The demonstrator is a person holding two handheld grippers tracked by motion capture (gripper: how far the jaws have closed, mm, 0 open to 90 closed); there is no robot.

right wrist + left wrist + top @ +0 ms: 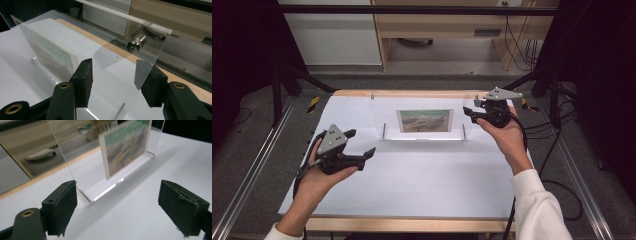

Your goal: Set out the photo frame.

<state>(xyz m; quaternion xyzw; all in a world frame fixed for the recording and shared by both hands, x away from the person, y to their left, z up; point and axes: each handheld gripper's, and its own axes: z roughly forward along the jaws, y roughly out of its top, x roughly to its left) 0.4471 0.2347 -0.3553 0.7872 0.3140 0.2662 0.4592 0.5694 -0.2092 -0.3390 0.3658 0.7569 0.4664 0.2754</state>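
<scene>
Clear acrylic frame (422,120) with picture (425,120) stands upright at far middle of white surface (422,180). Right tongs (473,113) are spread open astride its right edge, not clamped. Left tongs (360,142) are held open, apart from frame.

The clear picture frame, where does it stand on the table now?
In the high view the clear picture frame stands upright near the far edge of the white table, about centred, with the right gripper at its right end and the left gripper nearer, apart from it.
</scene>
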